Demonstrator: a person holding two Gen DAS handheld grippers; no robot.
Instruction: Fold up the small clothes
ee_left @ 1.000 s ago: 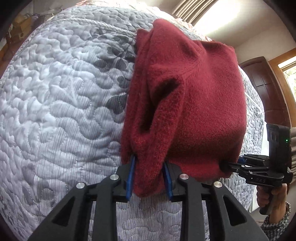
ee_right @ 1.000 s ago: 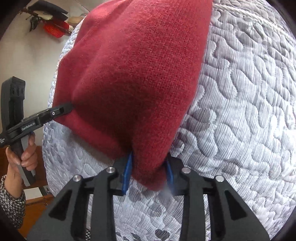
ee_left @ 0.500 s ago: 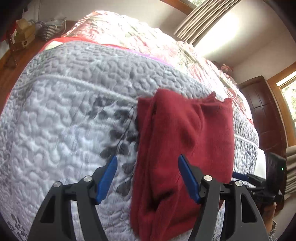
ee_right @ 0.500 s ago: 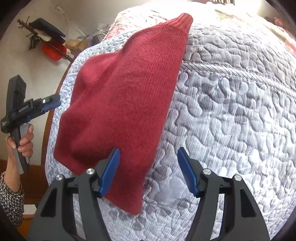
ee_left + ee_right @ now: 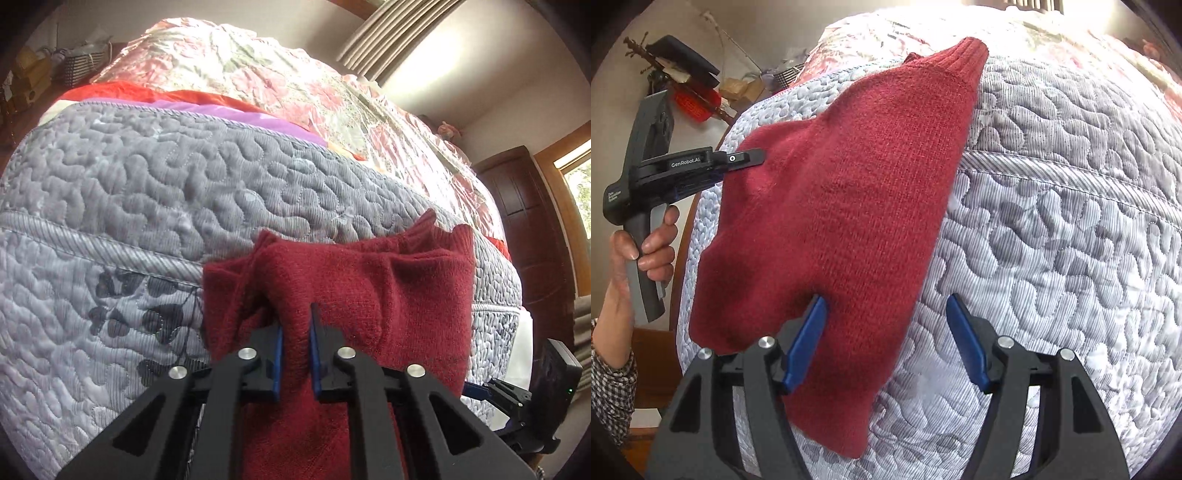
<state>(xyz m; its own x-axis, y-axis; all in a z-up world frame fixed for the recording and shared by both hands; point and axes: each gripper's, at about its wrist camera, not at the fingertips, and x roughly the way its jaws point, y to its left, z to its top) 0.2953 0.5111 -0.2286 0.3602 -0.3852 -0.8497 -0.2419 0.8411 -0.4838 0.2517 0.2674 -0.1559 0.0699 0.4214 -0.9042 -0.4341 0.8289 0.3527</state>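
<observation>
Dark red knitted wool garment (image 5: 842,206) lies partly folded on the grey quilted bedspread (image 5: 1052,229), near the bed's edge. Your left tongs (image 5: 295,354) are pinched together on a raised ridge of the knit along its near side. Your right tongs (image 5: 886,343) stand wide apart, one blue pad (image 5: 805,343) resting over the fabric, the other above bare quilt, gripping nothing. Judge the knit as soft, light and limp: it will sag and stretch wherever unsupported, though it should not slip. Take hold at a doubled edge or corner, both layers together, not mid-panel, or one layer may peel away
</observation>
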